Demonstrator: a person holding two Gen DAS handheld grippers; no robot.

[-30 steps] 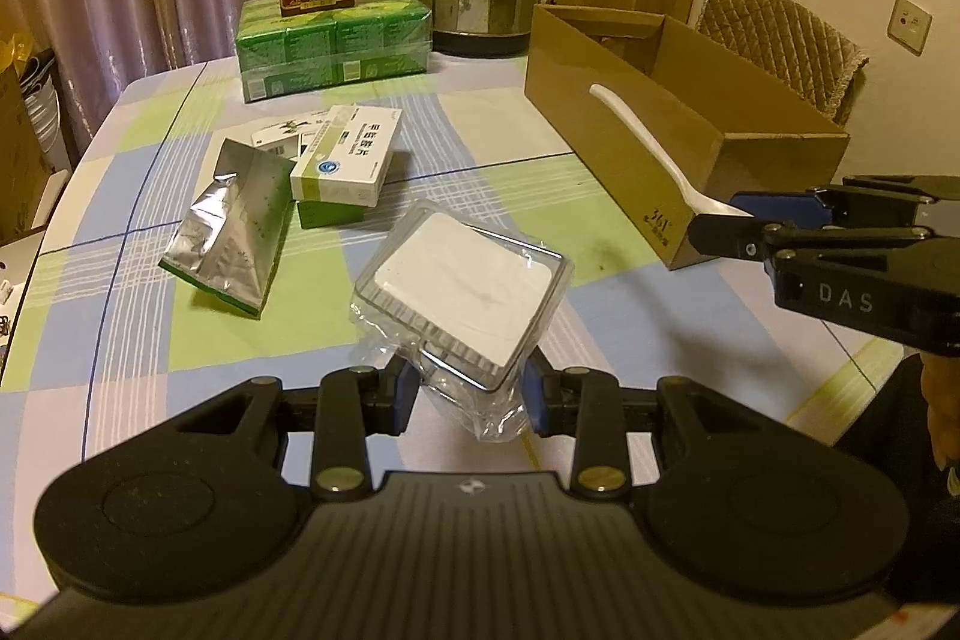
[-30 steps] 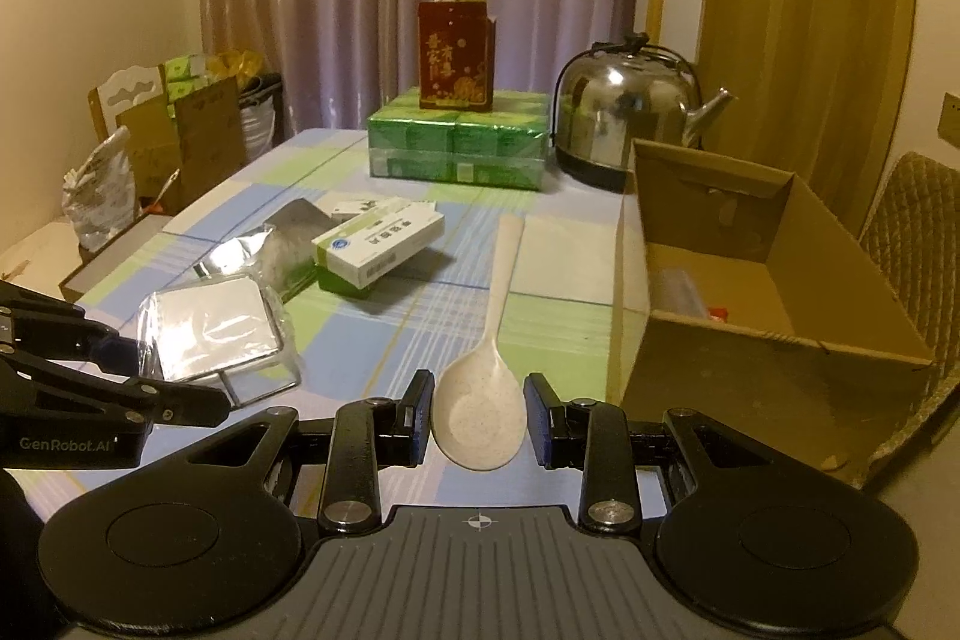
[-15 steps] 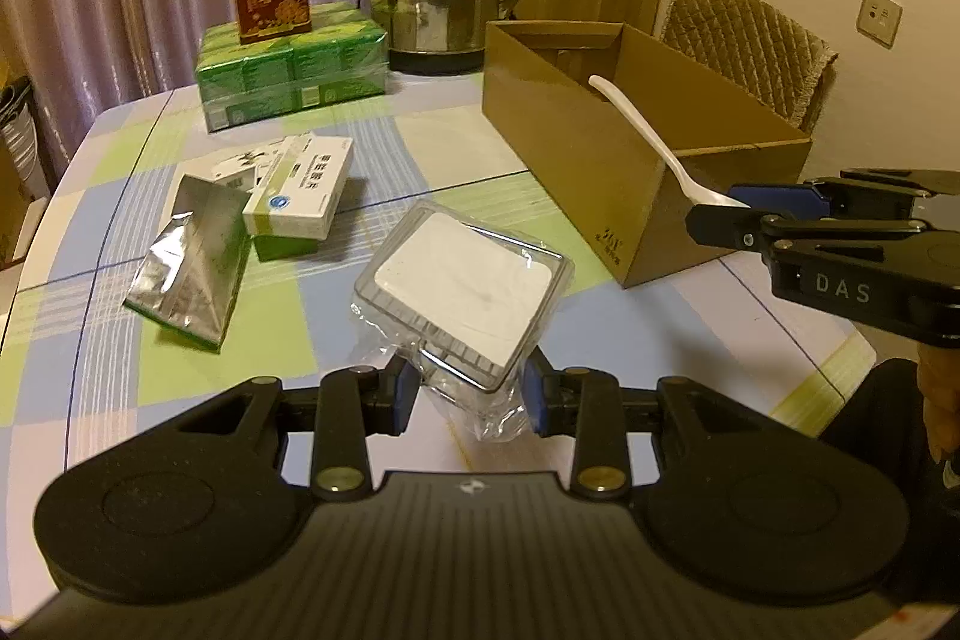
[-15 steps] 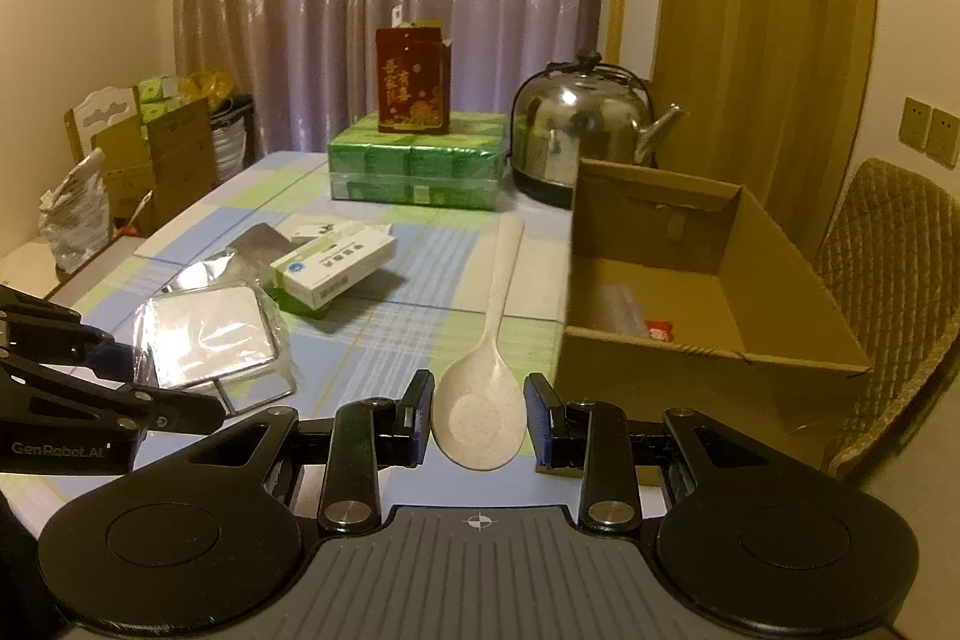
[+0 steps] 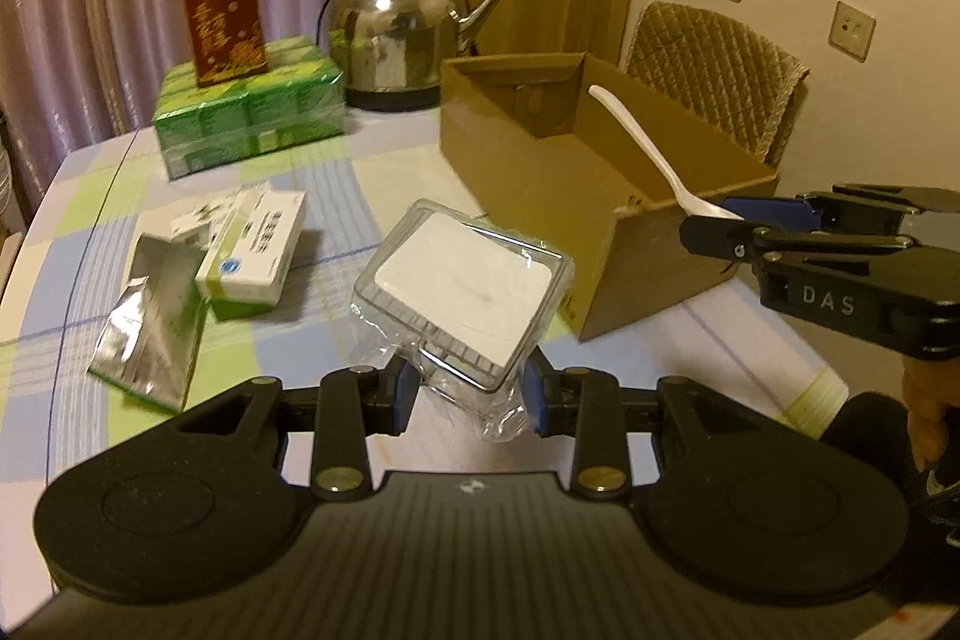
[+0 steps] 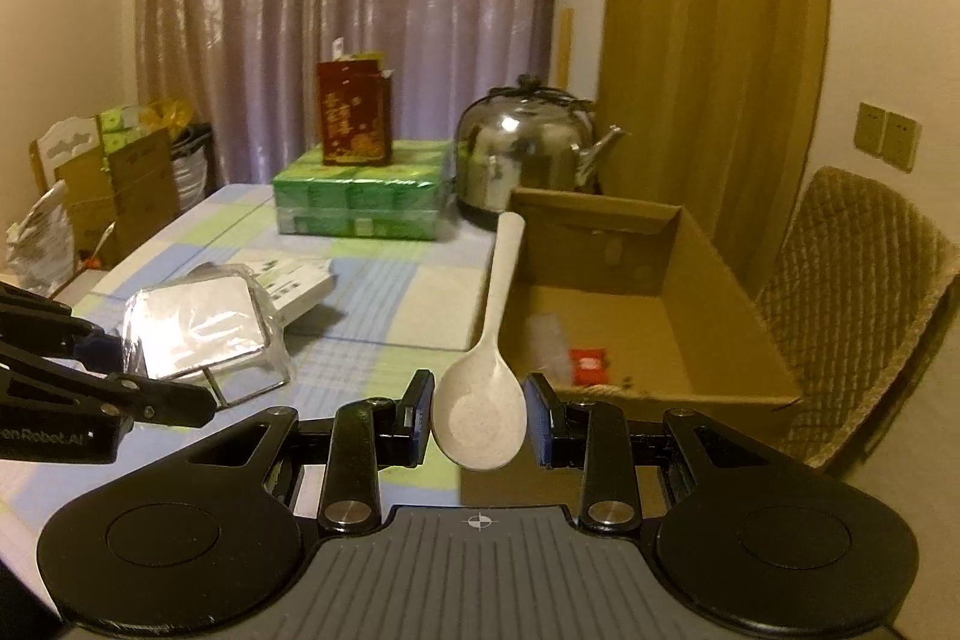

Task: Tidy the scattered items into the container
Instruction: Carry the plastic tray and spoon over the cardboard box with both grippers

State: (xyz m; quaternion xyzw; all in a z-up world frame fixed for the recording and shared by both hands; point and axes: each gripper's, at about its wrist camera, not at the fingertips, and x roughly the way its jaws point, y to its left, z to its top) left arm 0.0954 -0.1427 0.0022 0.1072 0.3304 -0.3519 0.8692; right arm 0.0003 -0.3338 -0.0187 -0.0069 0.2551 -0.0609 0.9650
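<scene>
Beige spoon (image 6: 480, 415), handle toward kettle (image 6: 528, 160)

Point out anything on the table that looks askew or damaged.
The silver foil pouch lies crumpled and torn open, partly under the white medicine box, which sits crooked across a green box. Nothing looks spilled.

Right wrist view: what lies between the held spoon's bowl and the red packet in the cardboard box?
Only the cardboard box's near wall and bare floor separate the spoon from the red packet.
</scene>
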